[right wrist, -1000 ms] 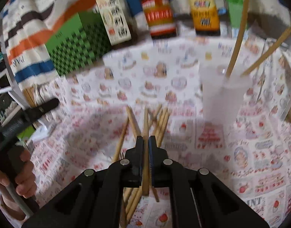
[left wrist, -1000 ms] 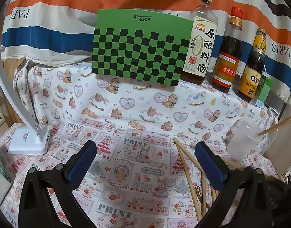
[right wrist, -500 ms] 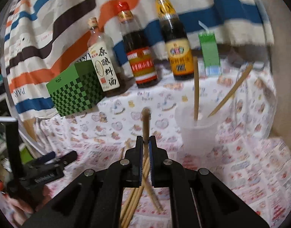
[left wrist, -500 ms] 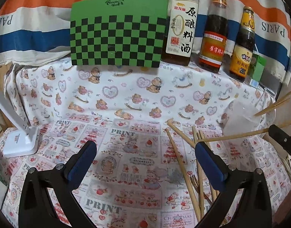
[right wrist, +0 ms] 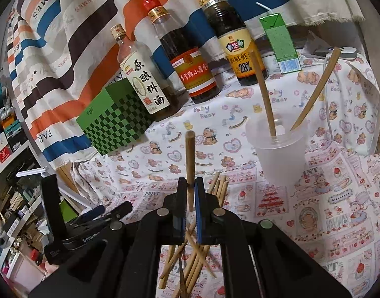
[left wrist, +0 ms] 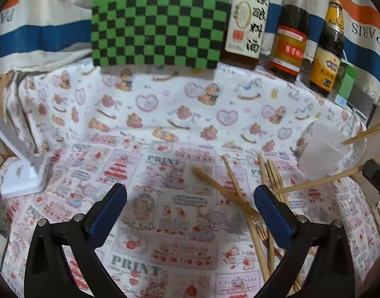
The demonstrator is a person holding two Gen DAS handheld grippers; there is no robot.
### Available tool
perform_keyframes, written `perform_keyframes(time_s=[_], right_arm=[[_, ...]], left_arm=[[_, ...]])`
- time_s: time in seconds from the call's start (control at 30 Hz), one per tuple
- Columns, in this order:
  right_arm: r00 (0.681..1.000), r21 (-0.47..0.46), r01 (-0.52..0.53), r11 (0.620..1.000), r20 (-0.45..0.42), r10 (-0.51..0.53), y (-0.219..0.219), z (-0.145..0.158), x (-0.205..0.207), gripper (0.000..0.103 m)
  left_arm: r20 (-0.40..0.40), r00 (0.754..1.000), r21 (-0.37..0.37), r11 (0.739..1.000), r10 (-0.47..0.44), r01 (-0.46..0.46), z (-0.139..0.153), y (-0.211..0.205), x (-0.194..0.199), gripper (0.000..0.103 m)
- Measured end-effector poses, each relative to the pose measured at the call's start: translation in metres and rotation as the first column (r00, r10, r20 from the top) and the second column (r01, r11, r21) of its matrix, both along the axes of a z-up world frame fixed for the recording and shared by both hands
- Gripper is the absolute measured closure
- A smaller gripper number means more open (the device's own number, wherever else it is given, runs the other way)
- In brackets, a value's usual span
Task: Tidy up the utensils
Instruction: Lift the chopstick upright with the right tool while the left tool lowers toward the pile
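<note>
**Inspector A:** The right gripper [right wrist: 190, 186] has its jaws clamped on a single chopstick [right wrist: 190, 159]. The stick stands nearly upright at the centre of the right wrist view, its blunt end clear above the fingertips. In the left wrist view the same stick [left wrist: 321, 180] crosses the right side of the frame at a slant, above the cloth.

**Inspector B:** And the left gripper [left wrist: 190, 196]?

**Inspector A:** Its jaws stand wide apart and have just been closing a little. Nothing lies between the blue pads [left wrist: 108, 211]; only the printed tablecloth [left wrist: 165, 129] shows there. Its right pad overlaps the loose chopsticks in the picture; contact cannot be told.

**Inspector B:** Location of the remaining utensils?

**Inspector A:** A pile of loose chopsticks [left wrist: 242, 198] lies on the cloth at lower right of the left wrist view, several of them crossed. In the right wrist view the pile [right wrist: 197, 255] sits below and behind the closed fingers. A translucent cup [right wrist: 280, 154] stands at centre right of that frame, upright, with two chopsticks [right wrist: 264, 94] leaning in it.

**Inspector B:** Background?

**Inspector A:** A green checkered box [left wrist: 157, 24] and three bottles [right wrist: 182, 57] stand in a row along the top, against a striped cloth [right wrist: 65, 37].
</note>
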State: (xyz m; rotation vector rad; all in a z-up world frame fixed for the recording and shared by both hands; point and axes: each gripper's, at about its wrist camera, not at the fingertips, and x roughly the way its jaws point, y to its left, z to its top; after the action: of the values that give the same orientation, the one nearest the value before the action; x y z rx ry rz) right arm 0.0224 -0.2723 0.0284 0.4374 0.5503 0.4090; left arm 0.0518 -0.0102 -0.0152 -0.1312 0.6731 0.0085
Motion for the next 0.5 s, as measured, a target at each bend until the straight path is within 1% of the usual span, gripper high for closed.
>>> perform_keyframes(time_s=[0.13, 0.2, 0.27, 0.33, 0.4, 0.43, 0.5], right_arm=[[0.998, 0.044, -0.064, 0.997, -0.014, 0.065, 0.002, -0.002, 0.003, 0.096], [0.996, 0.037, -0.083, 0.996, -0.016, 0.083, 0.005, -0.002, 0.003, 0.096], [0.995, 0.051, -0.1, 0.994, -0.024, 0.102, 0.006, -0.004, 0.004, 0.096], [0.992, 0.067, -0.118, 0.991, -0.037, 0.12, 0.007, -0.006, 0.005, 0.096], [0.994, 0.058, -0.105, 0.993, -0.032, 0.107, 0.008, -0.005, 0.003, 0.096], [0.996, 0.041, -0.086, 0.995, -0.017, 0.087, 0.009, -0.004, 0.001, 0.096], [0.999, 0.017, -0.042, 0.999, 0.013, 0.042, 0.007, 0.001, -0.004, 0.096]], left_arm=[[-0.031, 0.998, -0.02, 0.999, -0.046, 0.045, -0.004, -0.006, 0.002, 0.012], [-0.044, 0.997, -0.024, 0.998, -0.061, 0.06, -0.005, -0.009, 0.003, 0.018], [-0.056, 0.996, -0.033, 0.998, -0.064, 0.063, -0.007, -0.01, 0.004, 0.021], [-0.077, 0.996, -0.048, 0.998, -0.051, 0.047, -0.009, -0.007, 0.006, 0.025], [-0.103, 0.994, -0.074, 0.997, -0.035, 0.027, -0.013, -0.002, 0.01, 0.033], [-0.117, 0.993, -0.092, 0.996, -0.032, 0.021, -0.015, 0.002, 0.012, 0.034], [-0.15, 0.988, -0.136, 0.991, -0.026, 0.006, -0.021, 0.009, 0.016, 0.041]])
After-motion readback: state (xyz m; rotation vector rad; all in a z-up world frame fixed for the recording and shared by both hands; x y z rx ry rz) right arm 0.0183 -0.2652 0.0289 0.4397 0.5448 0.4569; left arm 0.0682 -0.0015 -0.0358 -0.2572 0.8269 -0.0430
